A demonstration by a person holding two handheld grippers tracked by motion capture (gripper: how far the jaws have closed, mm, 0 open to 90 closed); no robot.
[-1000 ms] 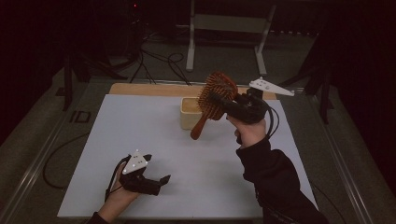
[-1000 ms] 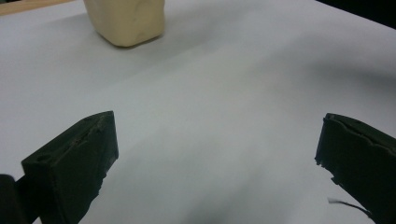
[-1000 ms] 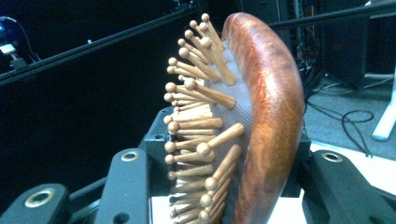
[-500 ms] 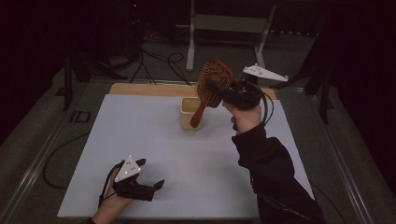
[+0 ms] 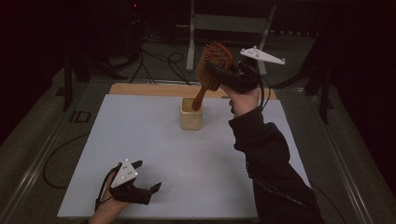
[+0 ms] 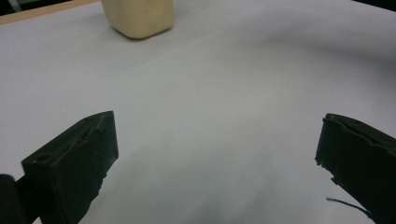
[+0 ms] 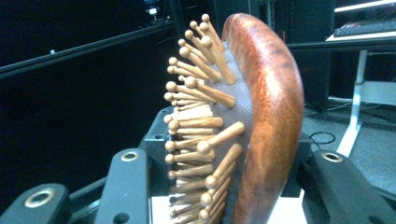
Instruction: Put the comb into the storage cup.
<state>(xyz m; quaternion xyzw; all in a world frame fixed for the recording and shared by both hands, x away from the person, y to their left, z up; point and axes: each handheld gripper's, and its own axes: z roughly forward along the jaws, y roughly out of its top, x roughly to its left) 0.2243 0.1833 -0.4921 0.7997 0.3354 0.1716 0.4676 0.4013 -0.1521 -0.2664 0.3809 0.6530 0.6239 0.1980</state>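
Dark surroundings frame the white tabletop (image 5: pixel 154 140), where the right gripper (image 5: pixel 223 74), jaws clamped on the wooden hairbrush (image 5: pixel 212 65), has swung its handle over the cream cup (image 5: pixel 192 119), ready for lowering in, while the left gripper (image 5: pixel 144 179) rests open.

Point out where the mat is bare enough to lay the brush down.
The mat lies bare between the cup and the left gripper, and along its left side. It is crowded at the right, under the sleeve and the right gripper clamping the brush.
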